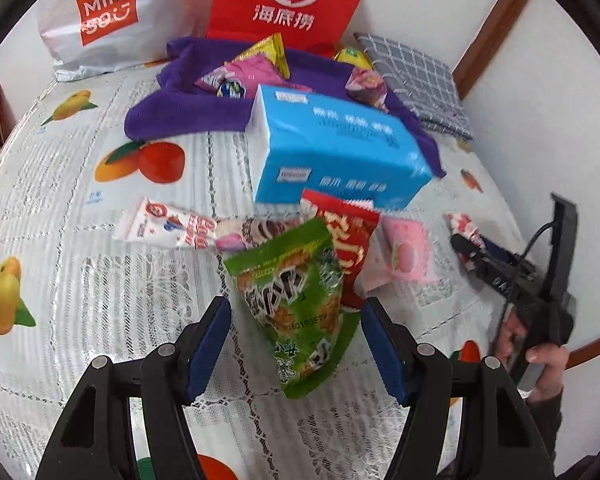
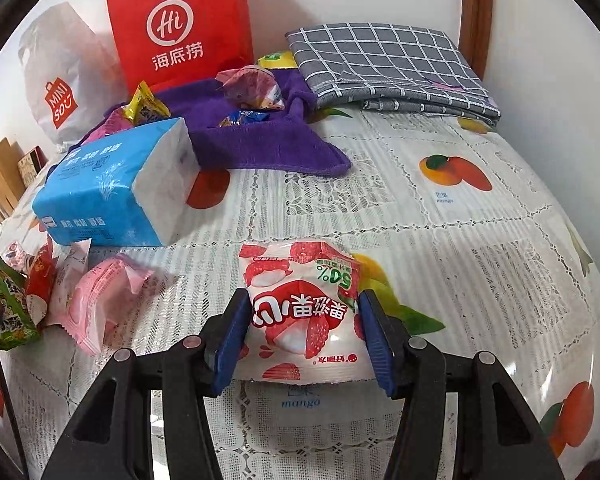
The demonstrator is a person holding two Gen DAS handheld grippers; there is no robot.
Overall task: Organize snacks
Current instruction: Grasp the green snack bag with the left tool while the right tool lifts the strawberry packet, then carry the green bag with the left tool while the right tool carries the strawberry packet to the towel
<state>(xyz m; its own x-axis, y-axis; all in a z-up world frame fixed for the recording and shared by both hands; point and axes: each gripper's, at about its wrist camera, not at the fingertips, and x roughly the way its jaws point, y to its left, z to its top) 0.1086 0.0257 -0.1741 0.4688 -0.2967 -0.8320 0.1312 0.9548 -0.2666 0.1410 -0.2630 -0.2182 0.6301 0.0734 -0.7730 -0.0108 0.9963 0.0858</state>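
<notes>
Fingers of the right gripper (image 2: 302, 338) pinch the lychee snack packet (image 2: 300, 308) for sorting, while the left gripper (image 1: 294, 344) hangs released astride the green snack pouch (image 1: 296, 304), seemingly lining up a grab.

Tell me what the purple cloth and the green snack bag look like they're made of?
Purple cloth: soft fuzzy fabric, likely microfibre or terry; matte nap, stitched hem, limp folds. Green snack bag: thin printed plastic film, probably; glossy highlights, wrinkles, flat sealed bottom edge.
</notes>
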